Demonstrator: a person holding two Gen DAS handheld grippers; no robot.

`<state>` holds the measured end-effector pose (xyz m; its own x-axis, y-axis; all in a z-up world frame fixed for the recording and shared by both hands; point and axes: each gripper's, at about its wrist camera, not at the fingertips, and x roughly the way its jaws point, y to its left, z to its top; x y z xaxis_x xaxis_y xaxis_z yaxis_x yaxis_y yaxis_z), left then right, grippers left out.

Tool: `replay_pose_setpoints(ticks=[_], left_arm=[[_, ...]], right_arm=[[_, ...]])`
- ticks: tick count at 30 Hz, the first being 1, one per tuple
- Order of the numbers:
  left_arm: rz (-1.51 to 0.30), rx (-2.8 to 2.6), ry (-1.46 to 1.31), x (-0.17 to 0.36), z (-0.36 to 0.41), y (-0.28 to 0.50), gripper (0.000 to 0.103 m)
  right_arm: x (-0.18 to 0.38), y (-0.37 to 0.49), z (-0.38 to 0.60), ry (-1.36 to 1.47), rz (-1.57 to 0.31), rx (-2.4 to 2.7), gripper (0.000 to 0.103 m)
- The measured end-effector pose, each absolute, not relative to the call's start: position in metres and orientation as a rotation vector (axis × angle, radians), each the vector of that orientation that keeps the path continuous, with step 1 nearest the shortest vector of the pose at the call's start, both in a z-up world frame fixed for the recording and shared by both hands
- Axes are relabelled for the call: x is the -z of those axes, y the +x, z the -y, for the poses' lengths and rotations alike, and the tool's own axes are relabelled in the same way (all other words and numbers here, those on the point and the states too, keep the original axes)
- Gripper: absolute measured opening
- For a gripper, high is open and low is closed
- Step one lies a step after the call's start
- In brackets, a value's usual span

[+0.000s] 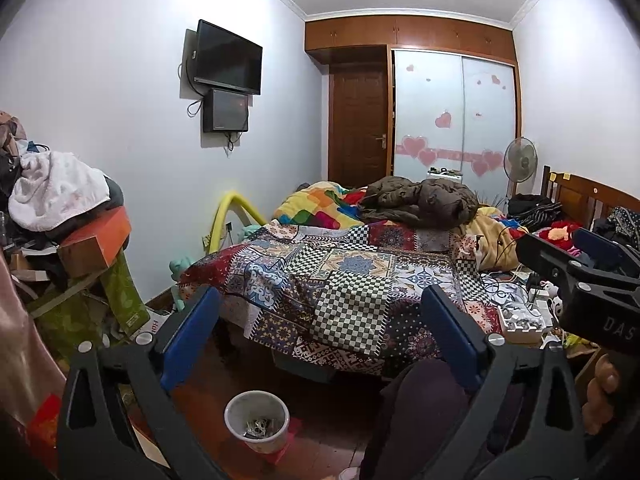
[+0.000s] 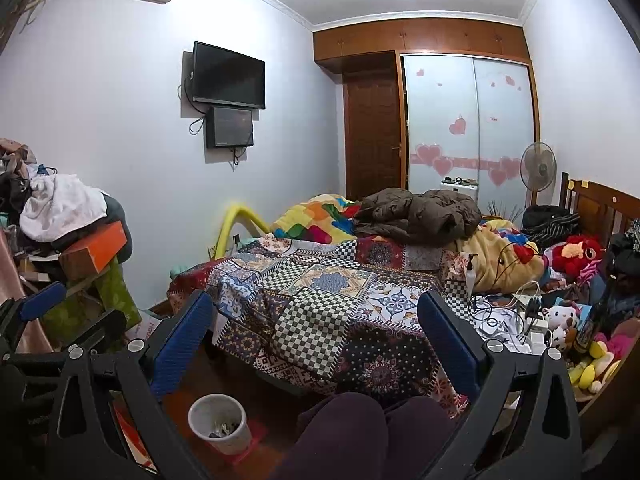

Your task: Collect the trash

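Left wrist view: left gripper (image 1: pixel 320 332) and right gripper (image 2: pixel 316 336) both gape empty above the bin (image 1: pixel 256 420).

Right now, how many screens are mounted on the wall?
2. A larger black TV hangs on the left wall, and a smaller dark screen sits directly beneath it. Both look switched off. None seem hidden.

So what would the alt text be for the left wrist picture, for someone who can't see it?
An open, empty left claw with blue pads points across a cluttered bedroom at a bed under a patchwork cover. A small white wastebasket holding some scraps stands on the floor below it, and the right claw shows at the right edge.
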<state>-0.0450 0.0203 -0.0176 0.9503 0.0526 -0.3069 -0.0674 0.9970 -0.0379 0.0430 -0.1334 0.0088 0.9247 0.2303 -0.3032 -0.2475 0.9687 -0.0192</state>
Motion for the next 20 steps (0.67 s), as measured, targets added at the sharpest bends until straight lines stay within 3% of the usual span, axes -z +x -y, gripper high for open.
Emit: replay_pose_setpoints(ticks=[20], left_arm=[[-0.32,-0.01,-0.072,0.018,-0.031,-0.044,0.101]], right_arm=[[-0.006,0.052,0.137,-0.061,-0.323,-0.249,0.102]])
